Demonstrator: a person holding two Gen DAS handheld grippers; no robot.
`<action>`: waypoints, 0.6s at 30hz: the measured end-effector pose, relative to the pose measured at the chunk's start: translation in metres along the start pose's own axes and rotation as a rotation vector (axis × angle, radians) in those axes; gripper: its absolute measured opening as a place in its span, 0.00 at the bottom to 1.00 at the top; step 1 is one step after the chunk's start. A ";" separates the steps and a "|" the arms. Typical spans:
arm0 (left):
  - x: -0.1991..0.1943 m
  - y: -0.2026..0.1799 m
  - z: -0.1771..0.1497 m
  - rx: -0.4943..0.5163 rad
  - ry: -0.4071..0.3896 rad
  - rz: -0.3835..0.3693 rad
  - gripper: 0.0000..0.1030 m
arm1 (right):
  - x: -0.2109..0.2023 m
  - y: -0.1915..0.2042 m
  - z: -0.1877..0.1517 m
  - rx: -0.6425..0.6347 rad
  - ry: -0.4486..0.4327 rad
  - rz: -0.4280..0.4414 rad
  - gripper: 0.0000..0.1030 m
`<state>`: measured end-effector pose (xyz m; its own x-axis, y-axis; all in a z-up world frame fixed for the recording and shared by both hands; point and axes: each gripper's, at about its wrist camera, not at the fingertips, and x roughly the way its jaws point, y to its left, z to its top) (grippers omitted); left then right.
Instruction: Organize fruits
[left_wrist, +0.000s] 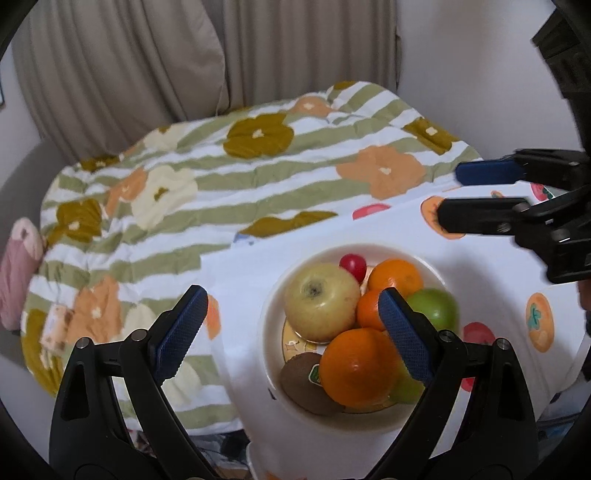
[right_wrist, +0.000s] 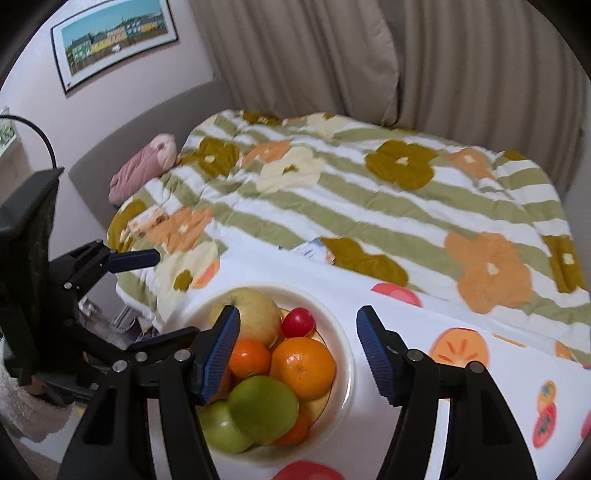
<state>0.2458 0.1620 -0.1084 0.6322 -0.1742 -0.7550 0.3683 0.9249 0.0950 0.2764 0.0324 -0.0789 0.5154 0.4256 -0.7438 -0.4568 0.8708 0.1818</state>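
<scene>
A white bowl (left_wrist: 271, 314) (right_wrist: 341, 350) sits on a table with a fruit-print cloth (left_wrist: 491, 295). It holds a yellow apple (left_wrist: 321, 301) (right_wrist: 255, 314), a red cherry tomato (left_wrist: 352, 266) (right_wrist: 298, 322), oranges (left_wrist: 356, 367) (right_wrist: 303, 367), a small mandarin (right_wrist: 249, 359), green apples (left_wrist: 437, 308) (right_wrist: 264, 408) and a kiwi (left_wrist: 303, 382). My left gripper (left_wrist: 295, 332) is open above the bowl's left side, empty. My right gripper (right_wrist: 299, 354) is open above the bowl, empty. The right gripper also shows in the left wrist view (left_wrist: 454, 195), and the left gripper in the right wrist view (right_wrist: 157, 254).
A bed with a green-striped flowered quilt (left_wrist: 221, 184) (right_wrist: 369, 206) lies right behind the table. A pink plush (right_wrist: 144, 166) lies at its head. Beige curtains (right_wrist: 406, 55) hang behind. A black chair (right_wrist: 26, 229) stands at the left.
</scene>
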 end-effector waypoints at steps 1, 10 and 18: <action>-0.006 -0.001 0.002 0.003 -0.008 0.005 0.96 | -0.012 0.002 0.001 0.005 -0.018 -0.008 0.60; -0.084 -0.034 0.019 -0.057 -0.099 0.095 0.96 | -0.119 0.014 -0.013 0.012 -0.128 -0.074 0.60; -0.142 -0.076 0.013 -0.184 -0.161 0.111 0.98 | -0.197 -0.004 -0.055 0.074 -0.165 -0.198 0.86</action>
<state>0.1365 0.1120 0.0001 0.7677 -0.1059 -0.6320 0.1698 0.9846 0.0413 0.1369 -0.0685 0.0309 0.7038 0.2739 -0.6554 -0.2839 0.9543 0.0939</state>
